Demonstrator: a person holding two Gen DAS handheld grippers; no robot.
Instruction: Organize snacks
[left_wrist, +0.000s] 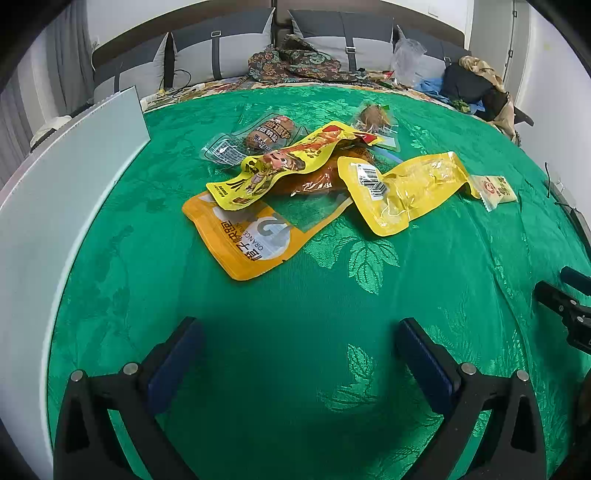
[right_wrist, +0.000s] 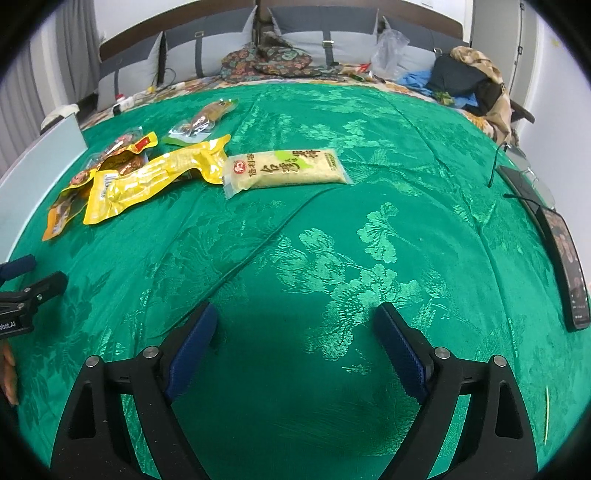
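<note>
Both tools are seen spread wide and empty: nothing lies between the blue pads of the left gripper (left_wrist: 295, 354), and nothing between those of the right gripper (right_wrist: 295, 339), each held above bare cloth.

The snacks are found in a loose heap toward the far left of the green tablecloth (right_wrist: 369, 258). An orange pouch (left_wrist: 240, 240) lies lowest, partly covered by a yellow printed packet (left_wrist: 280, 162), with a yellow clear-fronted packet (left_wrist: 402, 188) just beside it and leaning on the heap. A pale rice-cracker packet (right_wrist: 284, 170) lies flat at the heap's right edge, touching the tip of the yellow one. Two clear-wrapped items are set behind (their contents are hard to make out).

Trouble is judged most likely from the overlap: if one packet is pinched at its edge, a neighbour may be dragged along or two may be taken at once. The flat, glossy film may also slip from the pads, and the soft cloth may be gathered up with a low grab, shifting the pile.

The surface is covered in a brocade cloth with creases, which may snag. A white board (left_wrist: 74, 177) stands at the left edge, and a dark phone (right_wrist: 569, 266) lies near the right edge. Beyond, grey cushions and heaped clothing are seen.
</note>
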